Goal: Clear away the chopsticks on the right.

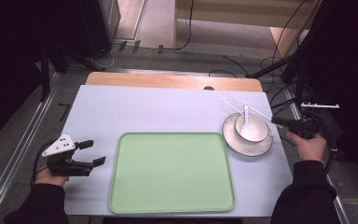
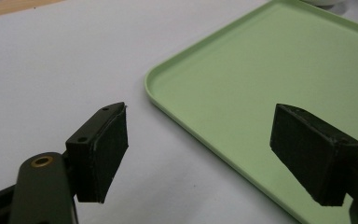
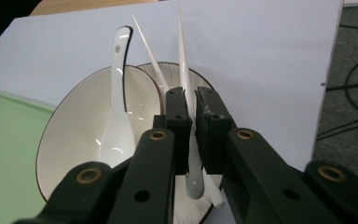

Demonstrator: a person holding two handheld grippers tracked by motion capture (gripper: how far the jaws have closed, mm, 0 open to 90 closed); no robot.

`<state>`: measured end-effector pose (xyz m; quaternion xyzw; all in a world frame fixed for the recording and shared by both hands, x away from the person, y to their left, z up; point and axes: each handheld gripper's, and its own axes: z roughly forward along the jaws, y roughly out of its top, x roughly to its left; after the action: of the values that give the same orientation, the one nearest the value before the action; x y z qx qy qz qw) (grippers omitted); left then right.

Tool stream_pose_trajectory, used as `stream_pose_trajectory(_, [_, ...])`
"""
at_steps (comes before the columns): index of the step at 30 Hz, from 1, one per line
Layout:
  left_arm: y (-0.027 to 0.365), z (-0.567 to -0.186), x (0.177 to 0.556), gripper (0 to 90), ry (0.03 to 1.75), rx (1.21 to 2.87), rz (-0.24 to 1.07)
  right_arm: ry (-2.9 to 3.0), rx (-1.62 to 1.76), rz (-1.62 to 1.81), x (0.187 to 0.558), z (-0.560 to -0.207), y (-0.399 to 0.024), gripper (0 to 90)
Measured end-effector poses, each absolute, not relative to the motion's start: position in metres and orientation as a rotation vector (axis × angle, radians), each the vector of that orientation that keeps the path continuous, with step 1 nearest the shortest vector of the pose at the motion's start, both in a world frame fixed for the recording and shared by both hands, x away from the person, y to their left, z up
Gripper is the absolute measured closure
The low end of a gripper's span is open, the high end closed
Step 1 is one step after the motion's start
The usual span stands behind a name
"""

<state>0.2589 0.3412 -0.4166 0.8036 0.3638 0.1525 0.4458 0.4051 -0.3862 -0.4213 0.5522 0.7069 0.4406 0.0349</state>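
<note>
Fingers (image 3: 182,122) pinching chopsticks (image 3: 182,60) over bowl (image 3: 74,126) at tray's (image 1: 121,196) two o'clock; could slip, clattering down.

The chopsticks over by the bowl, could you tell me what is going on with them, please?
A person holds a claw in each hand. The right claw is shut on one of two white chopsticks lying across the plate beside the bowl, which holds a white spoon. The left claw rests open beside the green tray.
</note>
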Motion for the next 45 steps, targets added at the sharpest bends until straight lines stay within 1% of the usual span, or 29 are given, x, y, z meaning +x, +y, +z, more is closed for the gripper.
stream_pose_trajectory(11, [0.340,-0.417,0.261,19.0,0.895,1.989,0.368,2.135,1.698,1.358,0.392,-0.400,-0.384,85.4])
stream_pose_trajectory(23, [0.336,-0.417,0.268,19.0,0.884,1.993,0.348,2.110,1.654,1.407,0.370,-0.373,-0.379,85.3])
stream_pose_trajectory(35, [0.332,-0.416,0.275,19.0,0.867,1.997,0.342,2.151,1.628,1.437,0.350,-0.363,-0.362,85.3])
stream_pose_trajectory(45, [0.329,-0.416,0.279,19.1,0.864,1.996,0.335,2.193,1.601,1.460,0.333,-0.362,-0.344,85.3])
